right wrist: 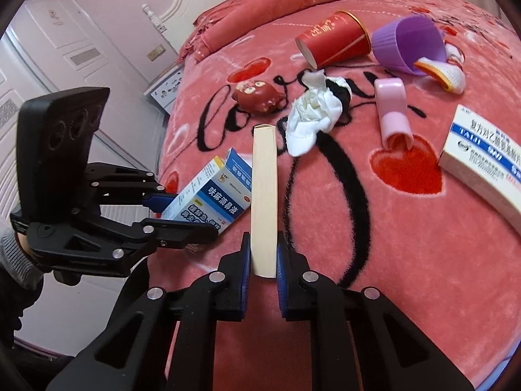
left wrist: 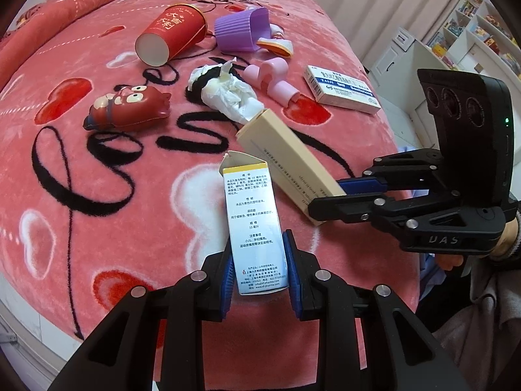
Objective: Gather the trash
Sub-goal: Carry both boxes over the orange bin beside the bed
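On the pink blanket (left wrist: 97, 228), left gripper (left wrist: 260, 272) clamps blue-white box (left wrist: 254, 224); right gripper (right wrist: 263, 268) clamps cream box (right wrist: 264, 202); crumpled tissue (left wrist: 228, 93) at 12 o'clock.

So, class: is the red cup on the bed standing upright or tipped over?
Tipped over. The red cup lies on its side on the blanket, white base facing the left wrist camera, gold-rimmed mouth pointing away, beside the purple cup.

Open bed (left wrist: 97, 228) blanket lies to the left; ahead, crumpled tissue (left wrist: 228, 93), a red paper cup (left wrist: 172, 34) and a pink clip (left wrist: 273, 79) crowd the way.
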`<state>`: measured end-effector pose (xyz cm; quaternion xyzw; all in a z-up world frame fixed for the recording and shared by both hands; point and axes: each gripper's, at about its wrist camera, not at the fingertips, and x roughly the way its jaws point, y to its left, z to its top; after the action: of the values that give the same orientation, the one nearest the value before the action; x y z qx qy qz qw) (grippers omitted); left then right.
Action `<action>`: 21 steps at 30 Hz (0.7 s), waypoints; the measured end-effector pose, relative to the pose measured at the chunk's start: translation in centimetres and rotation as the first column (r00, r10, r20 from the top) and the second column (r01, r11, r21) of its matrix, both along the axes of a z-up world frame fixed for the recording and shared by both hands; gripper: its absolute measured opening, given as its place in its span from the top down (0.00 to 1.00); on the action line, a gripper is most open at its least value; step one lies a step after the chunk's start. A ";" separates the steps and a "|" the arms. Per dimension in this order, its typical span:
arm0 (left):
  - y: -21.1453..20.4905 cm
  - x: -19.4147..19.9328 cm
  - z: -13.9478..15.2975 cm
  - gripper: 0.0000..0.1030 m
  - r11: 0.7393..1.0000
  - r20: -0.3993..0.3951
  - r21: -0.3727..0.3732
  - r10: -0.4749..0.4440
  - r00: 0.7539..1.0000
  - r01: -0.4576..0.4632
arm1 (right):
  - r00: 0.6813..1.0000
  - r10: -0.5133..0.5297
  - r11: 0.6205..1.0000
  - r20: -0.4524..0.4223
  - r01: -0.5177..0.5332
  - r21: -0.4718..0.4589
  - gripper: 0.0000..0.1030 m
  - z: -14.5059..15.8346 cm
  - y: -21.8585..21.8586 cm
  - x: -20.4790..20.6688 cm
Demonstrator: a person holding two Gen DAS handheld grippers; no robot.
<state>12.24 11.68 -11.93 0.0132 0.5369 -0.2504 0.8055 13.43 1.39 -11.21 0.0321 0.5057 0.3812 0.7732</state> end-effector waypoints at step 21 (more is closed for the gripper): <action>-16.1 -5.2 6.4 0.72 0.975 0.089 0.050 -0.218 0.972 0.215 | 0.983 -0.022 0.998 0.182 0.031 -0.048 0.86 8.4 -17.9 -8.9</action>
<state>7.01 -4.40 -5.58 0.0997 0.4987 -0.3250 0.7973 4.52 -16.48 -2.79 -0.0156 0.4424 0.3595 0.8215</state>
